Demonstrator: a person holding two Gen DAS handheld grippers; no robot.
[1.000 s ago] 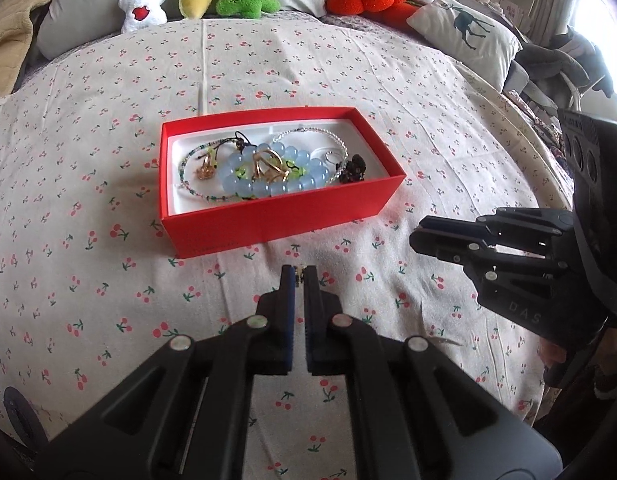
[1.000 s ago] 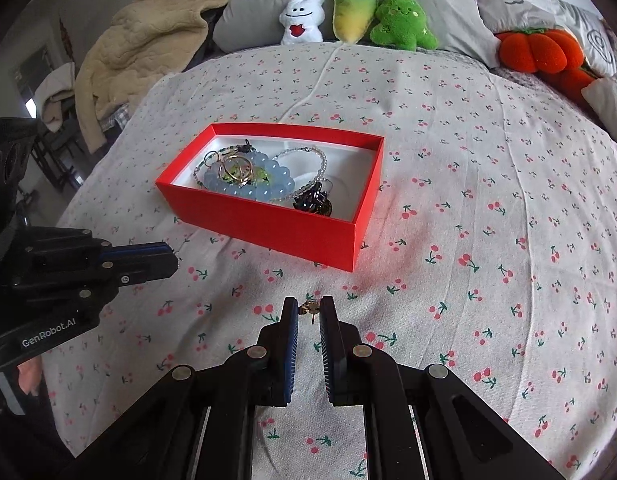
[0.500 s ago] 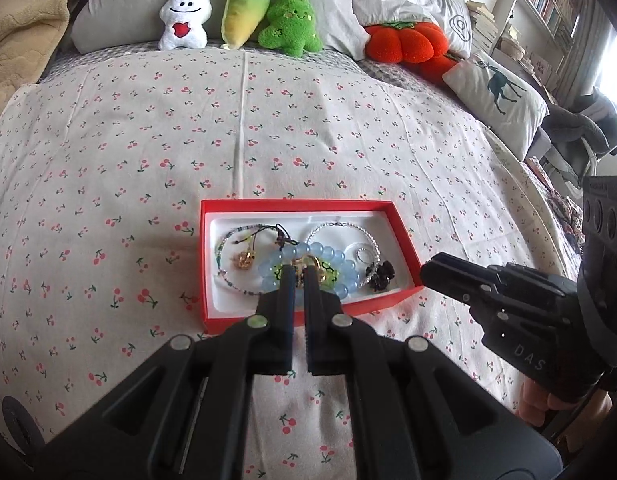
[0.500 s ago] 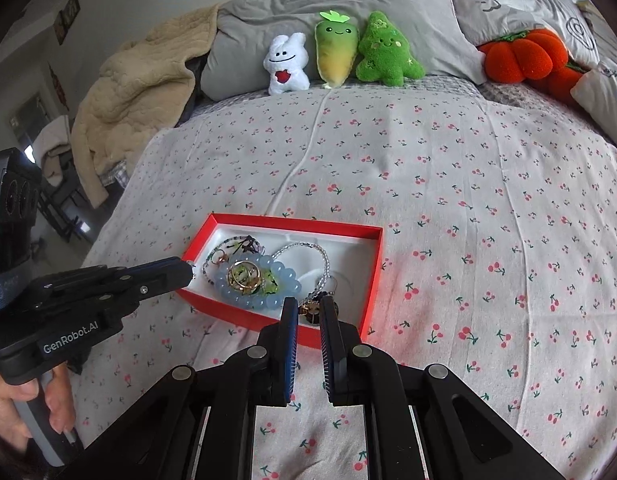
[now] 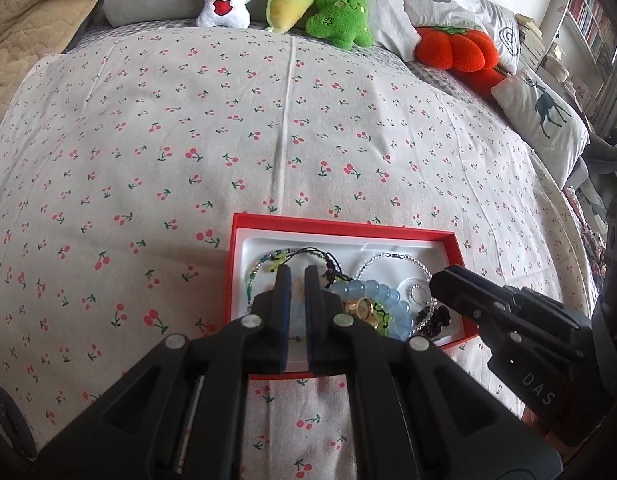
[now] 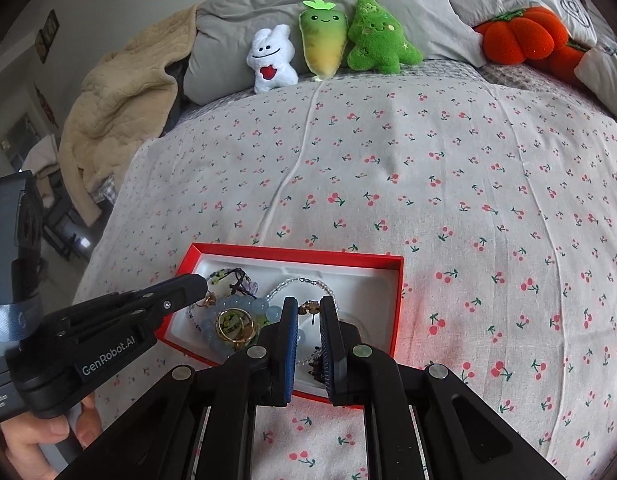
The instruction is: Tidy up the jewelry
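A red box (image 5: pixel 344 229) (image 6: pixel 292 254) with a white lining lies on the cherry-print bedspread. It holds a blue bead bracelet (image 5: pixel 372 293) (image 6: pixel 236 304), gold rings (image 6: pixel 233 325), thin beaded strands (image 6: pixel 308 282) and a dark charm (image 5: pixel 436 318). My right gripper (image 6: pixel 309 309) hovers over the box's right half, shut on a small gold earring (image 6: pixel 309 309) whose post hangs between the tips. My left gripper (image 5: pixel 297 276) hovers over the box's left half, its jaws nearly together with nothing seen between them.
Three plush toys (image 6: pixel 328 46) and grey pillows line the head of the bed. An orange plush pumpkin (image 5: pixel 454 49) and a deer-print cushion (image 5: pixel 544 116) lie at the right. A beige blanket (image 6: pixel 120 108) is heaped at the left edge.
Both grippers have moved forward from the bedspread in front of the box to over it. The right one has carried the small gold earring along.
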